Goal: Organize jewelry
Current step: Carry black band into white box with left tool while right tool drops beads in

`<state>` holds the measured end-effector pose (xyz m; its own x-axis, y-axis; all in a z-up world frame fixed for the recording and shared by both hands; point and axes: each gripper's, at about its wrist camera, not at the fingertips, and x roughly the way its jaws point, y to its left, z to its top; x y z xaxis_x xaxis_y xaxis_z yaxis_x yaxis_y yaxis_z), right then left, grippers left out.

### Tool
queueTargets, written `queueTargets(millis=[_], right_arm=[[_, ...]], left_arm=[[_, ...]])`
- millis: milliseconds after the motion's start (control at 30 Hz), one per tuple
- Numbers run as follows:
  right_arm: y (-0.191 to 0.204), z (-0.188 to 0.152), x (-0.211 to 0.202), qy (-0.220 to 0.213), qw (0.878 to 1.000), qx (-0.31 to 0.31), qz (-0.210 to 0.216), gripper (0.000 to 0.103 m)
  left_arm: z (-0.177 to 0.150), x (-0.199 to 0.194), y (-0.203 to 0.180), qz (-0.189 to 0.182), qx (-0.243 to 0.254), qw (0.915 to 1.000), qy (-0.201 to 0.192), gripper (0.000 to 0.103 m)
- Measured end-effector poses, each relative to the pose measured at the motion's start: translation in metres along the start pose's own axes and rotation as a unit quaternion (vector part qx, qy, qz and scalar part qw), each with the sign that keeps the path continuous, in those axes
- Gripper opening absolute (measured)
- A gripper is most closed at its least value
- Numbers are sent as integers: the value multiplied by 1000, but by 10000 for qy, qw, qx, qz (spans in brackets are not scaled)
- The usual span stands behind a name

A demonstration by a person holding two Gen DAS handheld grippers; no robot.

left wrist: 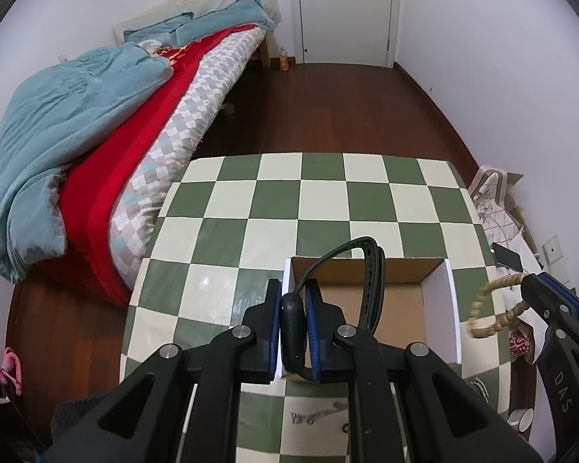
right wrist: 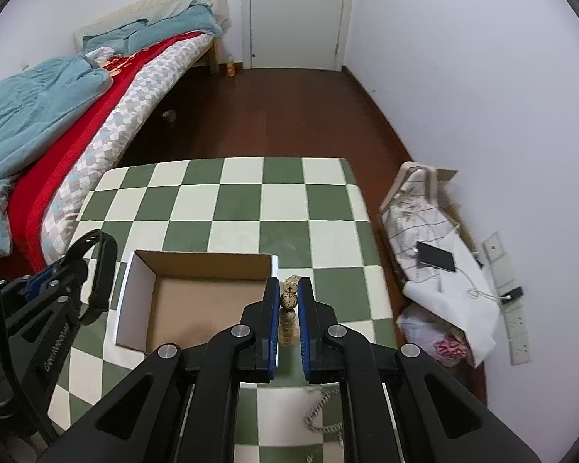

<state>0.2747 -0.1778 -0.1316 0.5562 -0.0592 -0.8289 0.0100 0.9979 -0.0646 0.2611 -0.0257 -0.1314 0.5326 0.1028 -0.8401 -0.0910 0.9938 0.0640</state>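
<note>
- Two tongs are hanging above a green-and-cream chequered worktop, each clamped on a piece of jewelry.
- Left tongs are gripping a black strap-like band by its thick end; the band is looping up over the open cardboard box and curving back down beside the right-hand finger.
- Right tongs are pinching a beaded bracelet of tan, speckled beads; in the left wrist view that bracelet is dangling as a loop in the air off the box's right side.
- Inside, the box is showing bare brown card; it is sitting on the worktop, directly below and ahead of both tongs.
- One silver chain is lying on the worktop near its close edge, just behind the box; a second, coiled chain is lying on a cream square beneath the right tongs.
- Beyond the worktop, a bed with blue and red covers is standing along the wall.
</note>
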Motion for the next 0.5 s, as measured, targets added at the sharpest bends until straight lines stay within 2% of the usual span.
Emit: queueTargets(millis=[200, 500], right_arm=[[1, 13, 38, 233, 9990, 82, 385, 10], [11, 23, 75, 459, 9966, 42, 681, 10]], left_arm=[[7, 31, -3, -48, -58, 9996, 259, 9], [14, 58, -4, -215, -143, 9985, 489, 9]])
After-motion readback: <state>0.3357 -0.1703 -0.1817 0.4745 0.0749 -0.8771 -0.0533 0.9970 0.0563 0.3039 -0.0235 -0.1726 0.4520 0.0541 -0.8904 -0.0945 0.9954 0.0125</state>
